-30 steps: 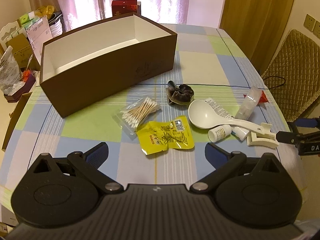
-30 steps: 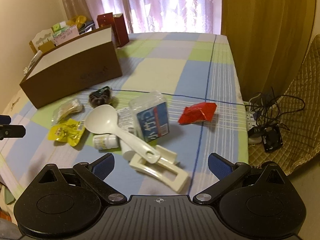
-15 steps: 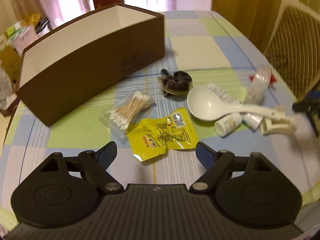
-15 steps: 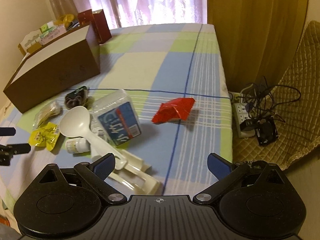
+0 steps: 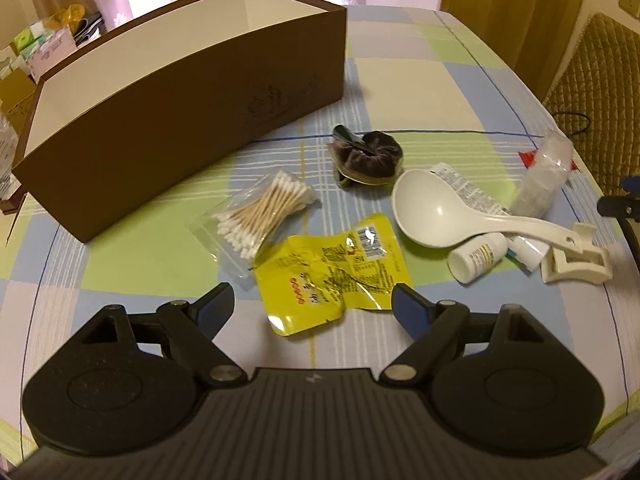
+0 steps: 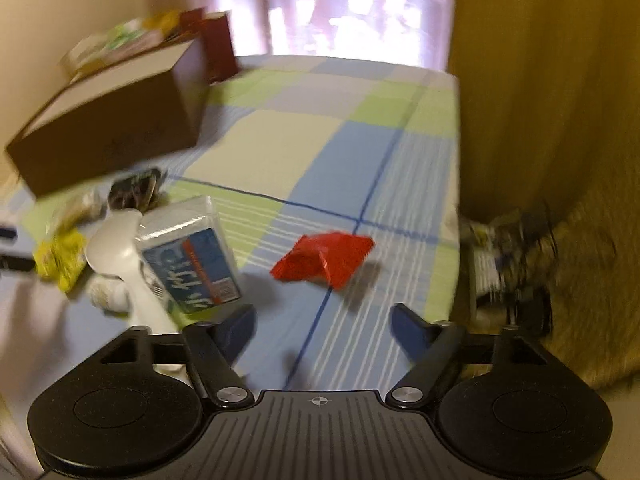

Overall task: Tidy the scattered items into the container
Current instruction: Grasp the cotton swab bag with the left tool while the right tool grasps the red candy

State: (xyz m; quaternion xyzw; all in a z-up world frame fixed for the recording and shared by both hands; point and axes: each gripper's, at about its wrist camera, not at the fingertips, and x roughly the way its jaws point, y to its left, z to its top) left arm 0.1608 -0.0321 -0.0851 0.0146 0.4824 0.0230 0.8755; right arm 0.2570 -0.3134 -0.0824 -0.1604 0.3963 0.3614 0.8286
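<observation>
The brown box (image 5: 168,112) with a white inside stands at the back left. In front of it lie a bag of cotton swabs (image 5: 264,208), a yellow packet (image 5: 336,276), a brown scrunchie (image 5: 368,156), a white ladle (image 5: 440,212), a small white bottle (image 5: 476,256) and a white clip (image 5: 576,260). My left gripper (image 5: 312,304) is open, with the yellow packet's near end between its fingers and not pressed. A red packet (image 6: 324,264) lies just ahead of my right gripper (image 6: 322,316), whose jaws are closing with nothing between them. That view is blurred.
A clear plastic box with a blue label (image 6: 188,256) leans on the ladle. The table's right edge (image 6: 456,200) drops to a power strip with cables (image 6: 508,264) and a quilted chair (image 5: 600,92). Small boxes and papers (image 5: 40,44) crowd the far left.
Both grippers' fingers stand closer together than before. The left gripper has sunk toward the yellow packet. The right gripper has swung to the right, bringing the red packet in line with its fingers.
</observation>
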